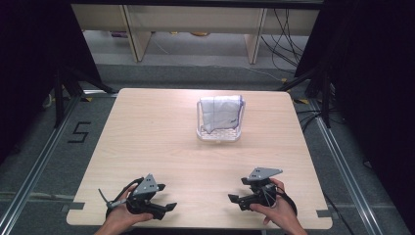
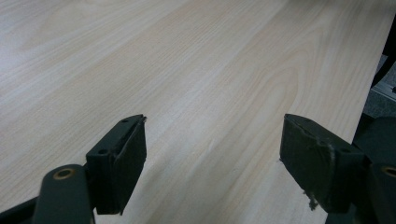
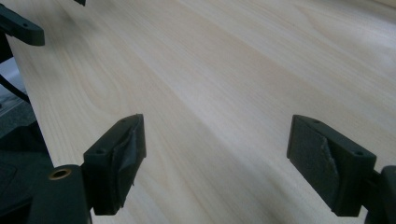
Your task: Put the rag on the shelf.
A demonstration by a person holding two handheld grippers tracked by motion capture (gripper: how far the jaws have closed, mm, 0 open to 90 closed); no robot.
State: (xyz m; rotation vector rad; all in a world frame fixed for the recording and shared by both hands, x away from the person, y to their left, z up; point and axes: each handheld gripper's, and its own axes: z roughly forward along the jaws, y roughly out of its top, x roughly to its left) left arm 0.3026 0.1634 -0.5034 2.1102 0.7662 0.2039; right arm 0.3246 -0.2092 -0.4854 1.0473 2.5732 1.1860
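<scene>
A white wire basket [image 1: 199, 131] stands on the far middle of the pale wooden table [image 1: 161, 142], holding a folded white cloth with purple stitching [image 1: 221, 112]. My left gripper [image 1: 166, 197] rests at the near left edge in a hand, its jaws pointing right. In the left gripper view the left gripper [image 2: 212, 126] stands open over bare wood, with nothing between its pads. My right gripper [image 1: 236, 189] sits at the near right in the other hand, jaws pointing left. In the right gripper view the right gripper [image 3: 217, 123] is open wide and empty, with a jaw of the left gripper [image 3: 21, 28] at the top left.
Both grippers lie close to the table's front edge [image 1: 195, 226]. Beyond the table are grey floor with a taped mark [image 1: 79, 132], wooden furniture legs [image 1: 137, 44], loose cables [image 1: 288, 39] and dark curtains on both sides.
</scene>
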